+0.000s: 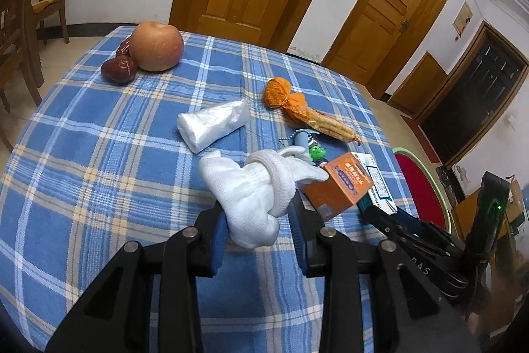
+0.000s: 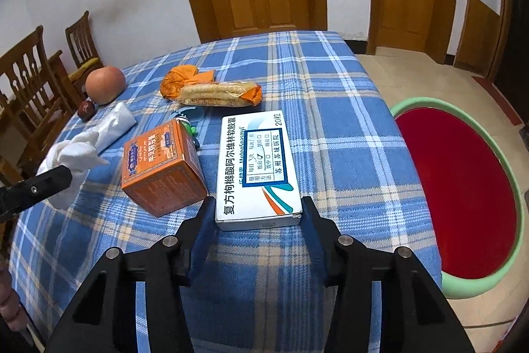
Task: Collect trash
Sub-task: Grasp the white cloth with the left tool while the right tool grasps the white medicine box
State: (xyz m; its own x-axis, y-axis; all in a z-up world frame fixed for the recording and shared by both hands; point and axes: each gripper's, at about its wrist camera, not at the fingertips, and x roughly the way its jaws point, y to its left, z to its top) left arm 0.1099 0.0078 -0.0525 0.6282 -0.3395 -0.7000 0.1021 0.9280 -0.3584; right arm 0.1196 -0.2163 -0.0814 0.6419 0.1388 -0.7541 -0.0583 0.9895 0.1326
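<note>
**Both grippers loaded: cloth on left, pill box on right**

Left gripper [image 1: 259, 220]: I have its blue pads pressed against a bunched white cloth [image 1: 254, 191], one on each side. The cloth sticks up and forward out of the jaws, with a rolled band wrapped around its middle. In the right wrist view the same cloth [image 2: 71, 161] shows at the desk's left edge, with the left gripper's black finger in front of it.

Right gripper [image 2: 258, 214]: jaws set to the width of a flat white medicine box [image 2: 258, 167], pads touching its two long sides at the near end. Box is label up; I can't tell whether it rests on the desk or is lifted. It sits toward the right edge of the blue plaid desk [image 2: 330, 95].

Other items on the desk:
- Orange carton [image 2: 162, 167], just left of the white box, tilted, one corner close to the right gripper's left finger.
- Small green toy keychain [image 1: 315, 151] behind the carton, mostly hidden in the right view.
- Folded clear plastic bag [image 1: 213, 124] mid-desk, beyond the cloth.
- Orange snack wrapper with biscuits [image 2: 215, 88] toward the far side.
- Apple [image 1: 156, 46] with dark red dates [image 1: 119, 68] touching it, at the far left corner.

Off the right edge, on the floor: green-rimmed red basin [image 2: 459, 187].
</note>
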